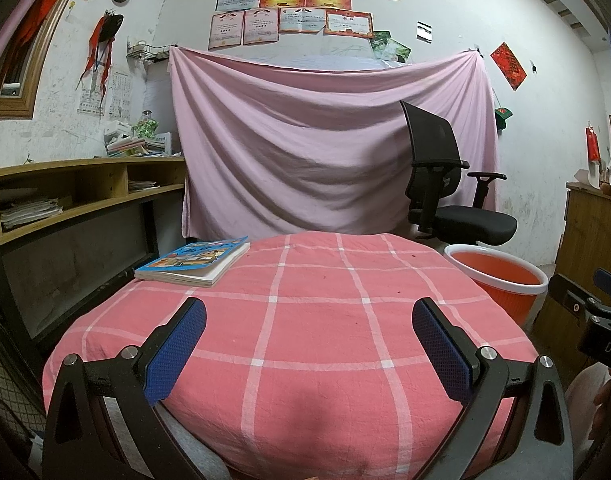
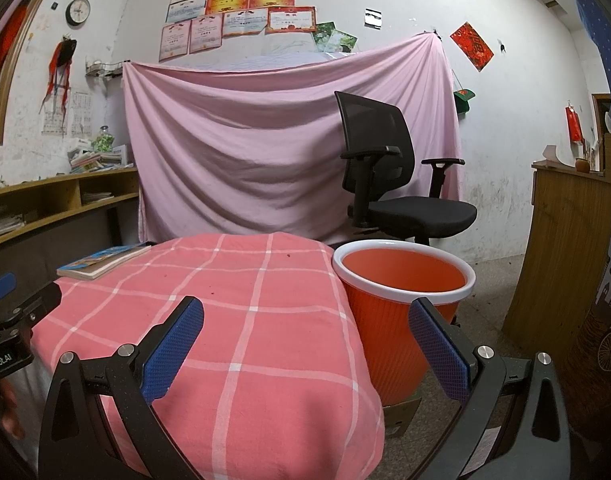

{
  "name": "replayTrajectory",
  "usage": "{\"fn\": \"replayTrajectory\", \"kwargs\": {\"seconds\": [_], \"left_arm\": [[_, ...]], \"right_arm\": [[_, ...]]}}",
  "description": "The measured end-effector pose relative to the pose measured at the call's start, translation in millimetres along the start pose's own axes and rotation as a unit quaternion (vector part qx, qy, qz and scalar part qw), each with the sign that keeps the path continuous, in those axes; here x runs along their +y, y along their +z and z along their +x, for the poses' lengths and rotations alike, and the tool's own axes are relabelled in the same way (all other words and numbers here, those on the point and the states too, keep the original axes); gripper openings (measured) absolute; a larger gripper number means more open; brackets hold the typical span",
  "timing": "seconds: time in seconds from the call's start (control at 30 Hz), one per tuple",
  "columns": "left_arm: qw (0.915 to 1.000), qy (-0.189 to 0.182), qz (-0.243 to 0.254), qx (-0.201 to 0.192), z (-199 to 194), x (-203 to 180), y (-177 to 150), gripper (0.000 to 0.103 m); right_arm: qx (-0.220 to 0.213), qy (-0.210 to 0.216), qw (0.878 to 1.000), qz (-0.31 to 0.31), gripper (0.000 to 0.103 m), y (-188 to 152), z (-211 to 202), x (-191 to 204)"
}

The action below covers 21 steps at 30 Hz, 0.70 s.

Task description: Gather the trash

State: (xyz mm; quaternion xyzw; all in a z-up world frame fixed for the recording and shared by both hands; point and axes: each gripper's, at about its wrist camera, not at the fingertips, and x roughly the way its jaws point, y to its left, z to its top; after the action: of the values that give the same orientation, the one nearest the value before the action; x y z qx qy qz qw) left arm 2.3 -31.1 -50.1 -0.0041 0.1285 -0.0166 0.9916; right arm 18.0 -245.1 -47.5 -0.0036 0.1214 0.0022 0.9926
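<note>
An orange bin [image 2: 401, 312] with a white rim stands on the floor at the right edge of a table under a pink checked cloth [image 2: 241, 312]; it also shows in the left wrist view [image 1: 501, 280]. Its inside looks empty. No loose trash shows on the cloth [image 1: 305, 320]. My left gripper [image 1: 309, 344] is open and empty above the cloth's near part. My right gripper [image 2: 305, 344] is open and empty, over the table's right edge, just in front of the bin.
A blue book [image 1: 193, 260] lies at the table's far left corner. A black office chair [image 2: 389, 184] stands behind the bin. A pink sheet [image 1: 329, 152] hangs on the back wall. Wooden shelves [image 1: 65, 192] stand at the left, a wooden cabinet [image 2: 565, 256] at the right.
</note>
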Motion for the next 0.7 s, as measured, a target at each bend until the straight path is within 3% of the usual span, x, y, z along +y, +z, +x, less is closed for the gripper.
{"fn": "replayTrajectory", "kwargs": {"seconds": [0.7], "left_arm": [[1.0, -0.001, 0.0, 0.0, 0.7, 2.8, 0.2, 0.101]], "right_arm": [[0.001, 0.0, 1.0, 0.001, 0.103, 0.7, -0.7, 1.0]]}}
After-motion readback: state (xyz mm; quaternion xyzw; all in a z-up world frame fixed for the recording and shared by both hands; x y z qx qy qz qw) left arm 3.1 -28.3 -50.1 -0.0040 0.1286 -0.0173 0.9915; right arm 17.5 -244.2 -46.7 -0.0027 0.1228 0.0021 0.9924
